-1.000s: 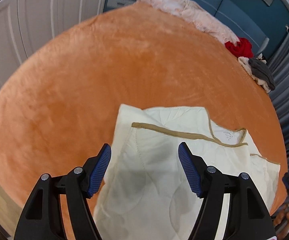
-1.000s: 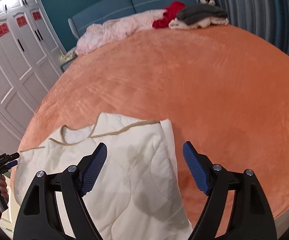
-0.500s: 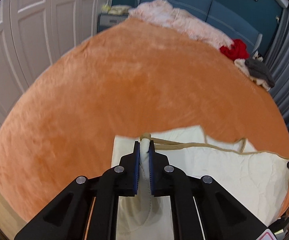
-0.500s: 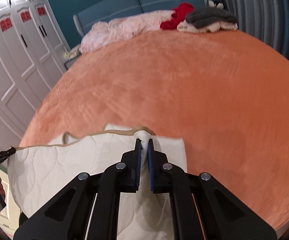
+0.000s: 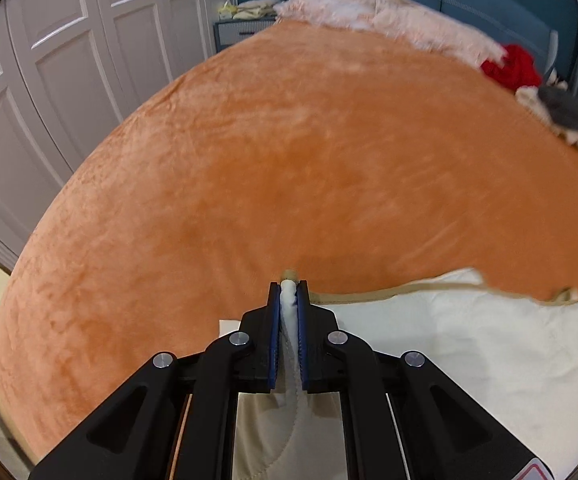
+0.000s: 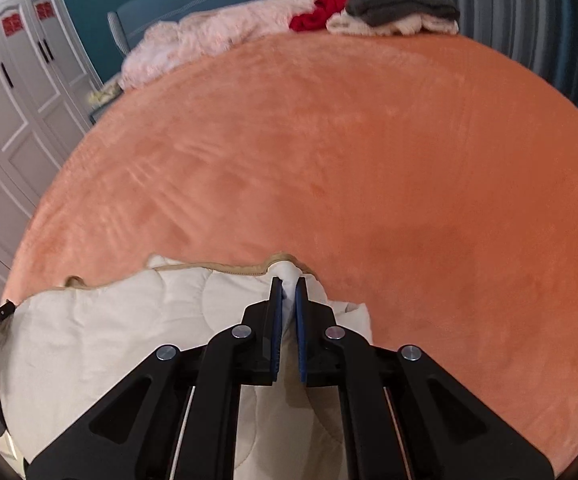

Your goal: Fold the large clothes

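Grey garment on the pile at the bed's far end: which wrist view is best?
Right wrist: the grey garment sits sharp and whole on a cream one. Left wrist shows it small, blurred, at the right edge.

Wore black angular frames on the left gripper (image 5: 288, 290) and right gripper (image 6: 288, 286). Carried blue pads (image 5: 275, 340). Showed round silver screws (image 6: 242, 331).
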Tool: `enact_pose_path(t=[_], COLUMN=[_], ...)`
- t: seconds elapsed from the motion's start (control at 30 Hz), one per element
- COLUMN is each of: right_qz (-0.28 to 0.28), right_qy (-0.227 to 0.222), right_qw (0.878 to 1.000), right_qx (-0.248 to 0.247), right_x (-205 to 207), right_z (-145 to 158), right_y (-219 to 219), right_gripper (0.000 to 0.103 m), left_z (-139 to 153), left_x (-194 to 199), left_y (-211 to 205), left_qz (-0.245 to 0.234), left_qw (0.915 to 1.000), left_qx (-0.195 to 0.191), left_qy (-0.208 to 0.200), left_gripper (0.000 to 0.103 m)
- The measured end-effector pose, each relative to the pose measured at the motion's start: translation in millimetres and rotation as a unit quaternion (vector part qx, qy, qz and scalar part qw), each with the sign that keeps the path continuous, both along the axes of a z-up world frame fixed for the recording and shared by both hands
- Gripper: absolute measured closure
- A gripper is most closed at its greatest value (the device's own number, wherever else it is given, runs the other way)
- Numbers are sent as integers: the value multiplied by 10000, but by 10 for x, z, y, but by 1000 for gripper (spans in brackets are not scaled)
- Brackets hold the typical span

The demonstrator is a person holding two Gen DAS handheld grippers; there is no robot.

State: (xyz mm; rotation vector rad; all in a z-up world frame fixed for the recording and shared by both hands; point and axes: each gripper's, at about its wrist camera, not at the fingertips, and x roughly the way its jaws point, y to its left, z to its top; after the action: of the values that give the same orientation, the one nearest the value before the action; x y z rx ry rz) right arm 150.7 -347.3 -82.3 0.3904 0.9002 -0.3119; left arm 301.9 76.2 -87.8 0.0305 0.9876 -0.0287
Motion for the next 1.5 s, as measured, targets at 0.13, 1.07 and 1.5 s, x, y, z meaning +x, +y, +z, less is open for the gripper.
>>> enact_pose_path(t=[0.13, 1.07, 1.5], right_qz=[-34, -654, 1563], right_qy=[52, -1079, -833], right_qw=[9999, 9919, 9842], right_qx=[120, 111, -72], right_x=[12, -320, 198], right_z=[-215, 175, 623], right_y=[-8, -205, 1103], right_gripper=[98, 41, 88], left_z=[-246, 67, 505], left_x=[34, -132, -531], left_y=[44, 131, -621], left_qz=[65, 794, -513], left_qw=[9999, 9943, 9954], left_qx=[-18, 582, -681], left_qy=[120, -404, -440], left_gripper=[96, 50, 56])
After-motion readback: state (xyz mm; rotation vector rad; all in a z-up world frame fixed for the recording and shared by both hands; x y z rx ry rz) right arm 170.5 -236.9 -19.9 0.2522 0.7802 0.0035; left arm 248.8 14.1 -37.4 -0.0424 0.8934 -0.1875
